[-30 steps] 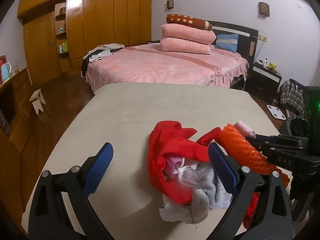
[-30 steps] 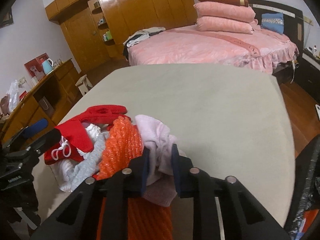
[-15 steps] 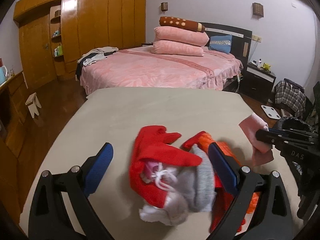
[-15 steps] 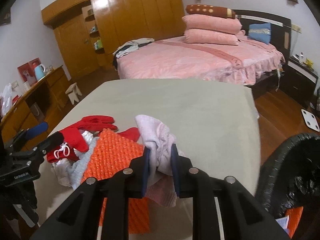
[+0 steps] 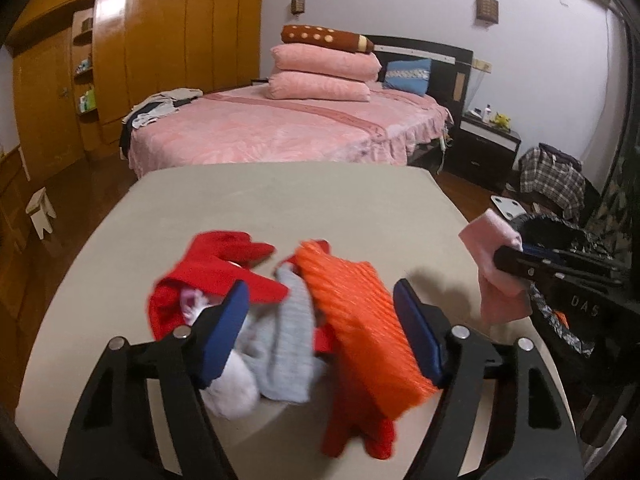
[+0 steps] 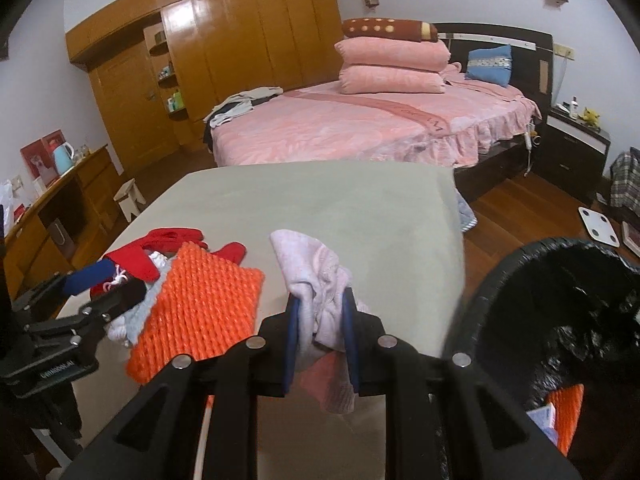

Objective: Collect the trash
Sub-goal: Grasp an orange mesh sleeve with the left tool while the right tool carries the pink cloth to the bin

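Since the earlier frame, the right gripper (image 6: pixel 319 338), clamped on the pink cloth (image 6: pixel 316 280), swung toward the bin (image 6: pixel 560 320) at lower right. Left gripper (image 5: pixel 320 328) was closing around the orange mesh (image 5: pixel 356 320) and grey sock (image 5: pixel 286 344); most of the pile remained on the table (image 5: pixel 280 200).

- A bed (image 6: pixel 360 132) with a pink cover stands beyond the far edge of the surface (image 6: pixel 320 208).
- Two pink pillows (image 6: pixel 394 66) are stacked at its head, a brown spotted bolster (image 6: pixel 388 29) on top, a blue cushion (image 6: pixel 490 65) to their right.
- A wooden wardrobe (image 6: pixel 224 52) fills the far left wall.
- A blue kettle (image 6: pixel 64 159) sits on the left sideboard.
- A white stool (image 6: pixel 130 198) stands on the floor.
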The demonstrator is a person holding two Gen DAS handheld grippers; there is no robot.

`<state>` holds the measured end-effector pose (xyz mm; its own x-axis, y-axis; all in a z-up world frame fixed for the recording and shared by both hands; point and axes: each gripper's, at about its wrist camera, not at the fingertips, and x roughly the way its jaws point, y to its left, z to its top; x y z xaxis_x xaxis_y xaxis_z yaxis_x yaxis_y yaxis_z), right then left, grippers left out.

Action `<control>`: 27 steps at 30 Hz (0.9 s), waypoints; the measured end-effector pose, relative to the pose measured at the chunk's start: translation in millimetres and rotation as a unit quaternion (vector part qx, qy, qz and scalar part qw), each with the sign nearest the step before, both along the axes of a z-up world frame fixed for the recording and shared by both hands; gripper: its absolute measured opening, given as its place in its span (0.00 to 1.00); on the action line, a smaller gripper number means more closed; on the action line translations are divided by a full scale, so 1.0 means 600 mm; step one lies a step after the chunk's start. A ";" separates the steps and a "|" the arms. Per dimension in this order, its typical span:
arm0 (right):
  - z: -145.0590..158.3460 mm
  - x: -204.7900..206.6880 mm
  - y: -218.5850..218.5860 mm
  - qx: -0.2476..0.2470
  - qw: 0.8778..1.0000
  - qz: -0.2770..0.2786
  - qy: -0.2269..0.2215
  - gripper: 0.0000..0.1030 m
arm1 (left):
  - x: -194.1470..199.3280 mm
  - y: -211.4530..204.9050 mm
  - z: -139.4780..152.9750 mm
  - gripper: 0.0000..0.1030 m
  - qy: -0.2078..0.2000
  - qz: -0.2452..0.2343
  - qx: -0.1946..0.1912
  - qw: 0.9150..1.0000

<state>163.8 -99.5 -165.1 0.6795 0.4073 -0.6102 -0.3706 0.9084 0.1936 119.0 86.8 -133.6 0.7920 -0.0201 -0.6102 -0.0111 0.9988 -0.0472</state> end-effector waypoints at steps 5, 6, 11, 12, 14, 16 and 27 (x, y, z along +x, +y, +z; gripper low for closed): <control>0.000 -0.012 -0.021 -0.004 1.000 -0.007 -0.003 0.20 | 0.001 -0.025 -0.022 0.60 0.023 -0.007 -0.002 1.000; 0.001 -0.014 -0.024 -0.004 1.000 -0.008 -0.003 0.20 | 0.001 -0.028 -0.027 0.59 0.026 -0.008 -0.001 1.000; 0.002 -0.026 -0.039 -0.006 1.000 -0.013 -0.009 0.20 | -0.002 -0.051 -0.049 0.49 0.046 -0.012 0.010 0.999; 0.002 -0.029 -0.040 -0.007 1.000 -0.014 -0.010 0.20 | -0.002 -0.053 -0.052 0.44 0.049 -0.011 0.012 0.999; 0.002 -0.032 -0.042 -0.007 1.000 -0.015 -0.012 0.20 | -0.002 -0.058 -0.058 0.32 0.054 -0.014 0.011 0.998; 0.004 -0.035 -0.044 -0.006 1.000 -0.017 -0.013 0.20 | 0.000 -0.059 -0.060 0.22 0.059 -0.021 0.007 0.998; 0.021 -0.054 -0.065 0.000 0.999 -0.027 -0.030 0.20 | -0.021 -0.082 -0.029 0.12 0.027 -0.037 0.008 0.999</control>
<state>131.4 -138.5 -152.4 0.7362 0.3684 -0.5677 -0.3312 0.9277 0.1726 106.7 37.6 -151.1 0.7543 -0.0671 -0.6531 0.0613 0.9976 -0.0317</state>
